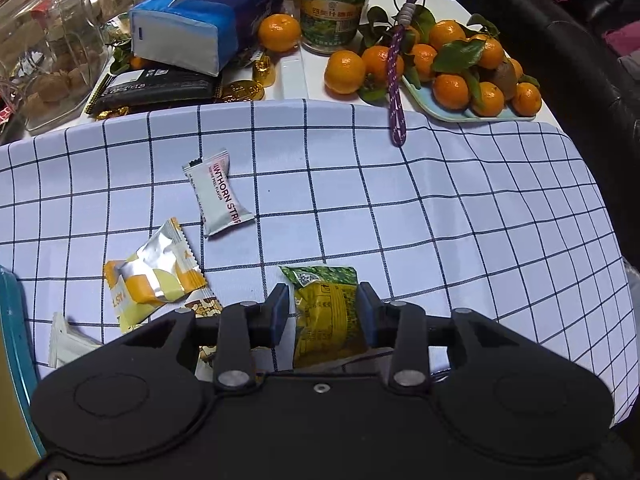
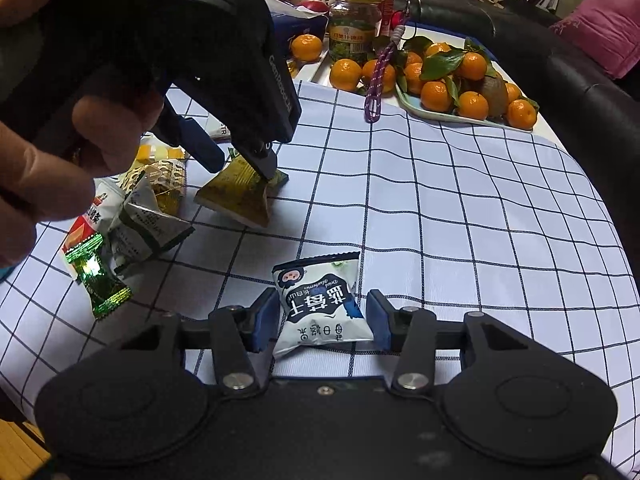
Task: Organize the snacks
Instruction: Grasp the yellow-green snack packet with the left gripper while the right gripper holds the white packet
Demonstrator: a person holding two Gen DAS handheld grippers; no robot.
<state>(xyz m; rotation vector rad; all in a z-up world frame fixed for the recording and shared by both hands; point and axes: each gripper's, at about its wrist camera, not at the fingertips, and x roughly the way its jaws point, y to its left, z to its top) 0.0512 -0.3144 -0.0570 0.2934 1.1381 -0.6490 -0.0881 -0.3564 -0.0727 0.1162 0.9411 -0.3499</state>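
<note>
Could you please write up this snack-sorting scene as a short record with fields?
surface: checked cloth
left gripper: fingers either side of a yellow-green packet; cannot tell if gripped
right gripper: open, white packet lying between its fingers
loose snacks: hawthorn strip packet, orange-and-white packet, green foil candy
behind the cloth: tangerines on a plate, jar, tissue pack

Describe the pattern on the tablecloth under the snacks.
The tablecloth is pale blue-white with a dark grid of thin lines; the right wrist view shows it best.
</note>
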